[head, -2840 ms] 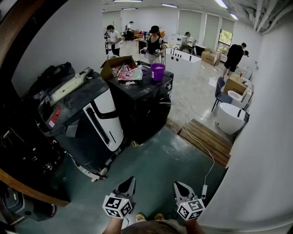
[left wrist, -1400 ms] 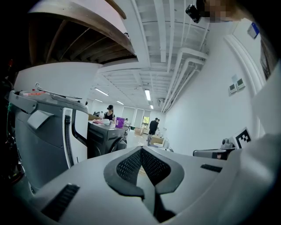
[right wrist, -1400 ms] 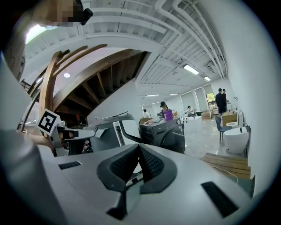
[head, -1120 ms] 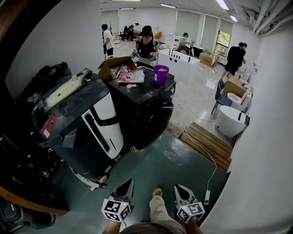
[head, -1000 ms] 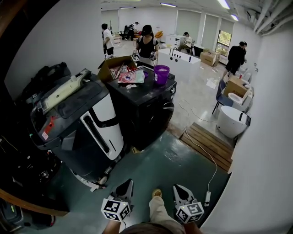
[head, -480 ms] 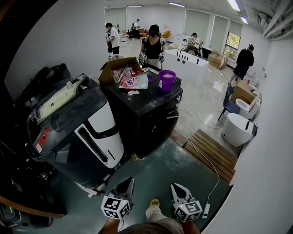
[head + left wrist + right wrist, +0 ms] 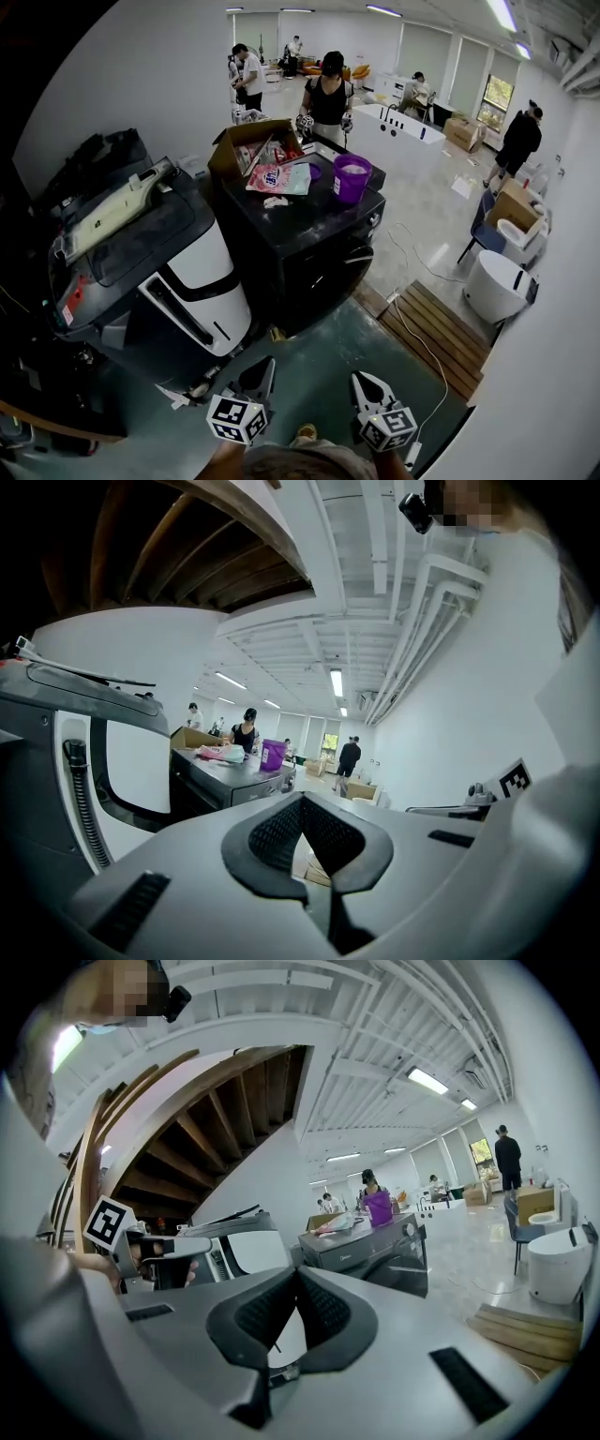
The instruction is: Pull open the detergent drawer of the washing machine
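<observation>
The washing machine (image 7: 314,248) is a black front-loader standing across the green floor (image 7: 328,356), well apart from both grippers. The left gripper (image 7: 257,375) and the right gripper (image 7: 367,385) are held low at the bottom of the head view, side by side and pointing toward it. On both, the jaws are closed, their ribbed dark pads (image 7: 279,832) meeting at the tip with nothing between them. Each gripper carries a cube of black-and-white square markers (image 7: 234,419), which bear no lettering. The detergent drawer (image 7: 349,1256) sits at the left end of the machine's upper front strip and looks flush with the panel. In the right gripper view it carries a small pale brand mark that seems to read "Midea", though it is too small to be sure. The machine's top serves as a counter and holds an open cardboard box (image 7: 242,148), a pink and white printed packet (image 7: 279,178) whose wording cannot be read, and a purple bucket (image 7: 352,178). Just to the machine's left leans a tilted white and black appliance (image 7: 192,277) with a red label (image 7: 66,314), illegible. A person (image 7: 328,94) stands behind the machine, and a wooden platform (image 7: 436,333) lies on the floor to its right.
</observation>
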The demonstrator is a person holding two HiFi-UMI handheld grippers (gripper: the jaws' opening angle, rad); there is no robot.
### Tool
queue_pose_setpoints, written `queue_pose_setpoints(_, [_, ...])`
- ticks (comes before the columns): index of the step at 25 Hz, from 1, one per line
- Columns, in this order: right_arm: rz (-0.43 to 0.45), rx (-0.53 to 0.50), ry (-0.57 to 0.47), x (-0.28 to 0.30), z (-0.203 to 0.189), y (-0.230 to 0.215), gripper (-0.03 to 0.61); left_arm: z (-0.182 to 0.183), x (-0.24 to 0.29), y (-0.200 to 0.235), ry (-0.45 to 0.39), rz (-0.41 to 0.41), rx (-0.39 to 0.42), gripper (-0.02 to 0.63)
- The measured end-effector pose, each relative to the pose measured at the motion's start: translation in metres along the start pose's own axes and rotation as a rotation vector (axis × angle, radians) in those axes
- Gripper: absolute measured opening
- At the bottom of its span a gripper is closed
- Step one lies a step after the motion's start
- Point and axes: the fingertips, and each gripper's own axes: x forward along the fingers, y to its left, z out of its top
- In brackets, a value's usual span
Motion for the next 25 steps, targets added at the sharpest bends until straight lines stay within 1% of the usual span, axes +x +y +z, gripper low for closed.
queue_pose_setpoints(5, [0.02, 0.009, 0.007, 0.026, 0.004, -0.024, 0.003, 0.003, 0.029, 0.007, -0.012, 0.03, -0.005, 0.02])
queue_pose_setpoints(13, [0.032, 0.011, 0.034, 0.061, 0.003, -0.049, 0.003, -0.001, 0.066, 0.029, 0.002, 0.058, -0.013, 0.02])
queue_pose_setpoints(22, [0.016, -0.001, 0.039, 0.112, 0.016, -0.079, 0.003, 0.006, 0.124, 0.056, 0.009, 0.036, -0.025, 0.02])
queue_pose_setpoints(25, [0.005, -0.011, 0.041, 0.135, 0.026, -0.087, 0.003, 0.013, 0.148, 0.068, 0.01, 0.022, -0.026, 0.02])
